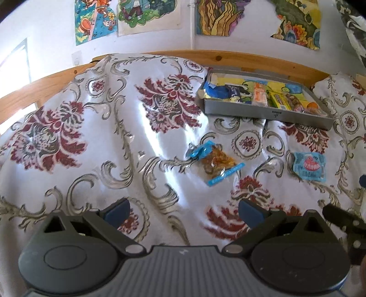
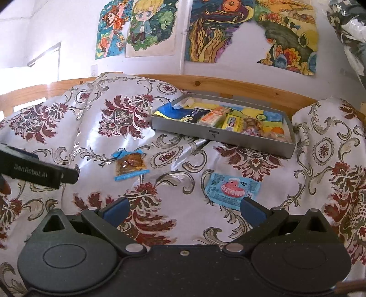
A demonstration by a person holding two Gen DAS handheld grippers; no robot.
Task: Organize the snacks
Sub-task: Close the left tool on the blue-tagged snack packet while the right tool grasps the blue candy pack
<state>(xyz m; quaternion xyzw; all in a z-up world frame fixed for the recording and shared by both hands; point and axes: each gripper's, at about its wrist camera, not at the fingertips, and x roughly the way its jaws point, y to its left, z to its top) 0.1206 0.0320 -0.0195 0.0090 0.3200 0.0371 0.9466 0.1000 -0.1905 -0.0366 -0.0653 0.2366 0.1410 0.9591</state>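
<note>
A grey tray (image 1: 263, 113) (image 2: 228, 137) holding several snack packs rests at the back of the bed. Two packs lie loose on the floral cover: a clear packet of brown snacks with blue ends (image 1: 216, 163) (image 2: 130, 166) and a light blue packet with a pink drawing (image 1: 309, 166) (image 2: 232, 190). My left gripper (image 1: 184, 211) is open and empty, hovering short of the brown packet. My right gripper (image 2: 184, 211) is open too, with the blue packet just beyond its right finger (image 2: 252, 213). The left gripper's body (image 2: 39, 172) shows at the left edge of the right wrist view.
A white cover with red and grey floral print (image 1: 91, 137) (image 2: 320, 160) drapes over the bed in folds. A wooden rail (image 1: 251, 60) (image 2: 228, 88) runs behind the tray. Colourful drawings (image 1: 215, 16) (image 2: 148, 25) hang on the white wall. The right gripper's edge (image 1: 345, 225) shows at the right.
</note>
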